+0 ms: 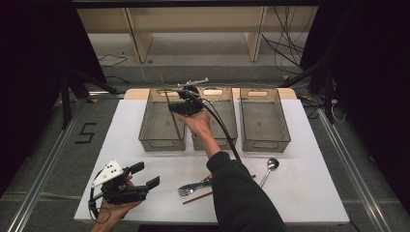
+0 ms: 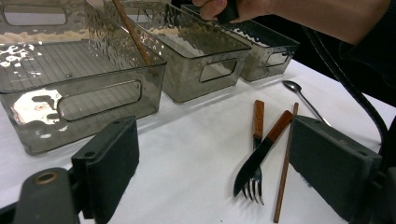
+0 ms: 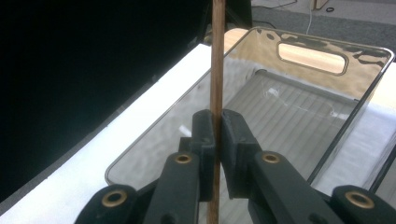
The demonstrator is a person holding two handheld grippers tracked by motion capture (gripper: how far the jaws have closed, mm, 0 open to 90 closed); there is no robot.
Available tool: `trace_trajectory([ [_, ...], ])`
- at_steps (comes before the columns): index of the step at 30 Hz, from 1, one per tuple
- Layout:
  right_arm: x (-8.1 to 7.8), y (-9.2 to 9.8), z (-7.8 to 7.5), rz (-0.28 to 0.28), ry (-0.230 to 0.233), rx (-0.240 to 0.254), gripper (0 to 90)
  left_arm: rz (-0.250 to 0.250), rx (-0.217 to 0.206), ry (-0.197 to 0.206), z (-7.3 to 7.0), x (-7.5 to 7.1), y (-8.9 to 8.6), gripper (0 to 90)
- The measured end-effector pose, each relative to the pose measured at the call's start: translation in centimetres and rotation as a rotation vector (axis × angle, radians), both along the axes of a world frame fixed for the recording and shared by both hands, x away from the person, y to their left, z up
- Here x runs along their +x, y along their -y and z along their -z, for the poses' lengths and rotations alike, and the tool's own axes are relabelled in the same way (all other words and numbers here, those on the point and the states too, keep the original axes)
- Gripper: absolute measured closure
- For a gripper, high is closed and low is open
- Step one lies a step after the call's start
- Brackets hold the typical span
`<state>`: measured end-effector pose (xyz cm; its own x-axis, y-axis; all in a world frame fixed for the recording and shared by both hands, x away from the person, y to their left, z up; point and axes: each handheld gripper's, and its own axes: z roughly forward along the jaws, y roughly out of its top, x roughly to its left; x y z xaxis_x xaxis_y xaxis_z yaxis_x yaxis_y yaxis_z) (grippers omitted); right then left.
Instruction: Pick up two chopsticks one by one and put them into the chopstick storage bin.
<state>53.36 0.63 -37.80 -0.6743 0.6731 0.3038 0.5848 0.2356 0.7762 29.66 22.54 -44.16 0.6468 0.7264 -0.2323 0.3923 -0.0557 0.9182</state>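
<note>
Over the left bin (image 1: 162, 121) the right gripper (image 1: 186, 107) has its jaws pinched tight on a wooden chopstick (image 3: 216, 70), which stands nearly upright with its lower end inside that bin. Down at the near left of the white worktop (image 1: 145, 159) the left gripper (image 1: 140, 176) rests with its jaws wide apart, holding nothing, near a fork (image 2: 254, 179), knife (image 2: 261, 151) and second chopstick (image 2: 284, 172).

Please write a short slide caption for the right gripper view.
Right gripper clamps a wooden chopstick above the smoky plastic bin.
</note>
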Motion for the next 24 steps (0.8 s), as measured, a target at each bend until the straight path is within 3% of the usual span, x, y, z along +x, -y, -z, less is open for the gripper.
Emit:
trace_trajectory([
  [13,0.2,0.1,0.9,0.034,-0.038,-0.049,83.1,0.001,0.0,0.002,0.0,0.0,0.0,16.0],
  [19,0.2,0.4,0.8,0.059,-0.051,-0.054,71.4,0.002,0.004,0.004,0.0,0.0,0.0,16.0],
  [23,0.0,0.7,0.3,0.057,-0.037,-0.058,64.5,0.002,0.004,0.002,0.0,0.0,0.0,16.0],
  [24,-0.2,0.9,-0.1,0.046,-0.026,-0.068,59.0,0.001,0.004,0.003,0.0,0.0,0.0,16.0],
])
